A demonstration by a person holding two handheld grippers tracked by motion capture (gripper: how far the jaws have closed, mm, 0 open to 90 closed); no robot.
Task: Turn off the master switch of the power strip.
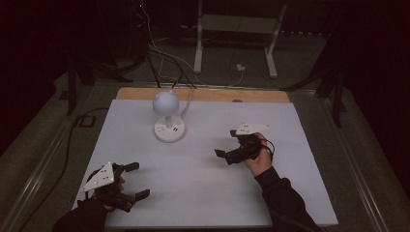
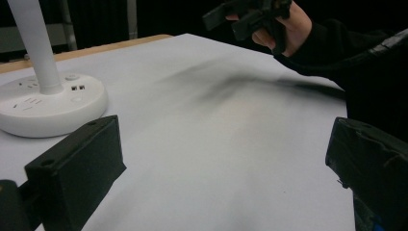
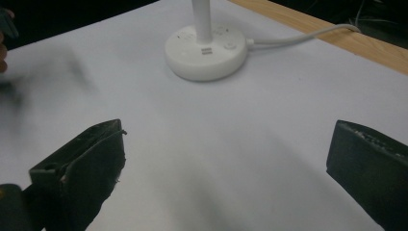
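Beyond both grippers' wide-apart jaws, desk lamp [image 1: 168, 116], left gripper [image 1: 136, 180], right gripper [image 1: 227, 144], nothing held.

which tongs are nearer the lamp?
Right. The right tongs sit to the right of the lamp, slightly nearer the person; the left tongs are at the table's near-left corner, farther off.

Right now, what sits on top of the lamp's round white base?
On the round white lamp base stands a white stem; beside it are socket slots, two small dark ports and a round button. The base's far side is hidden behind the stem.
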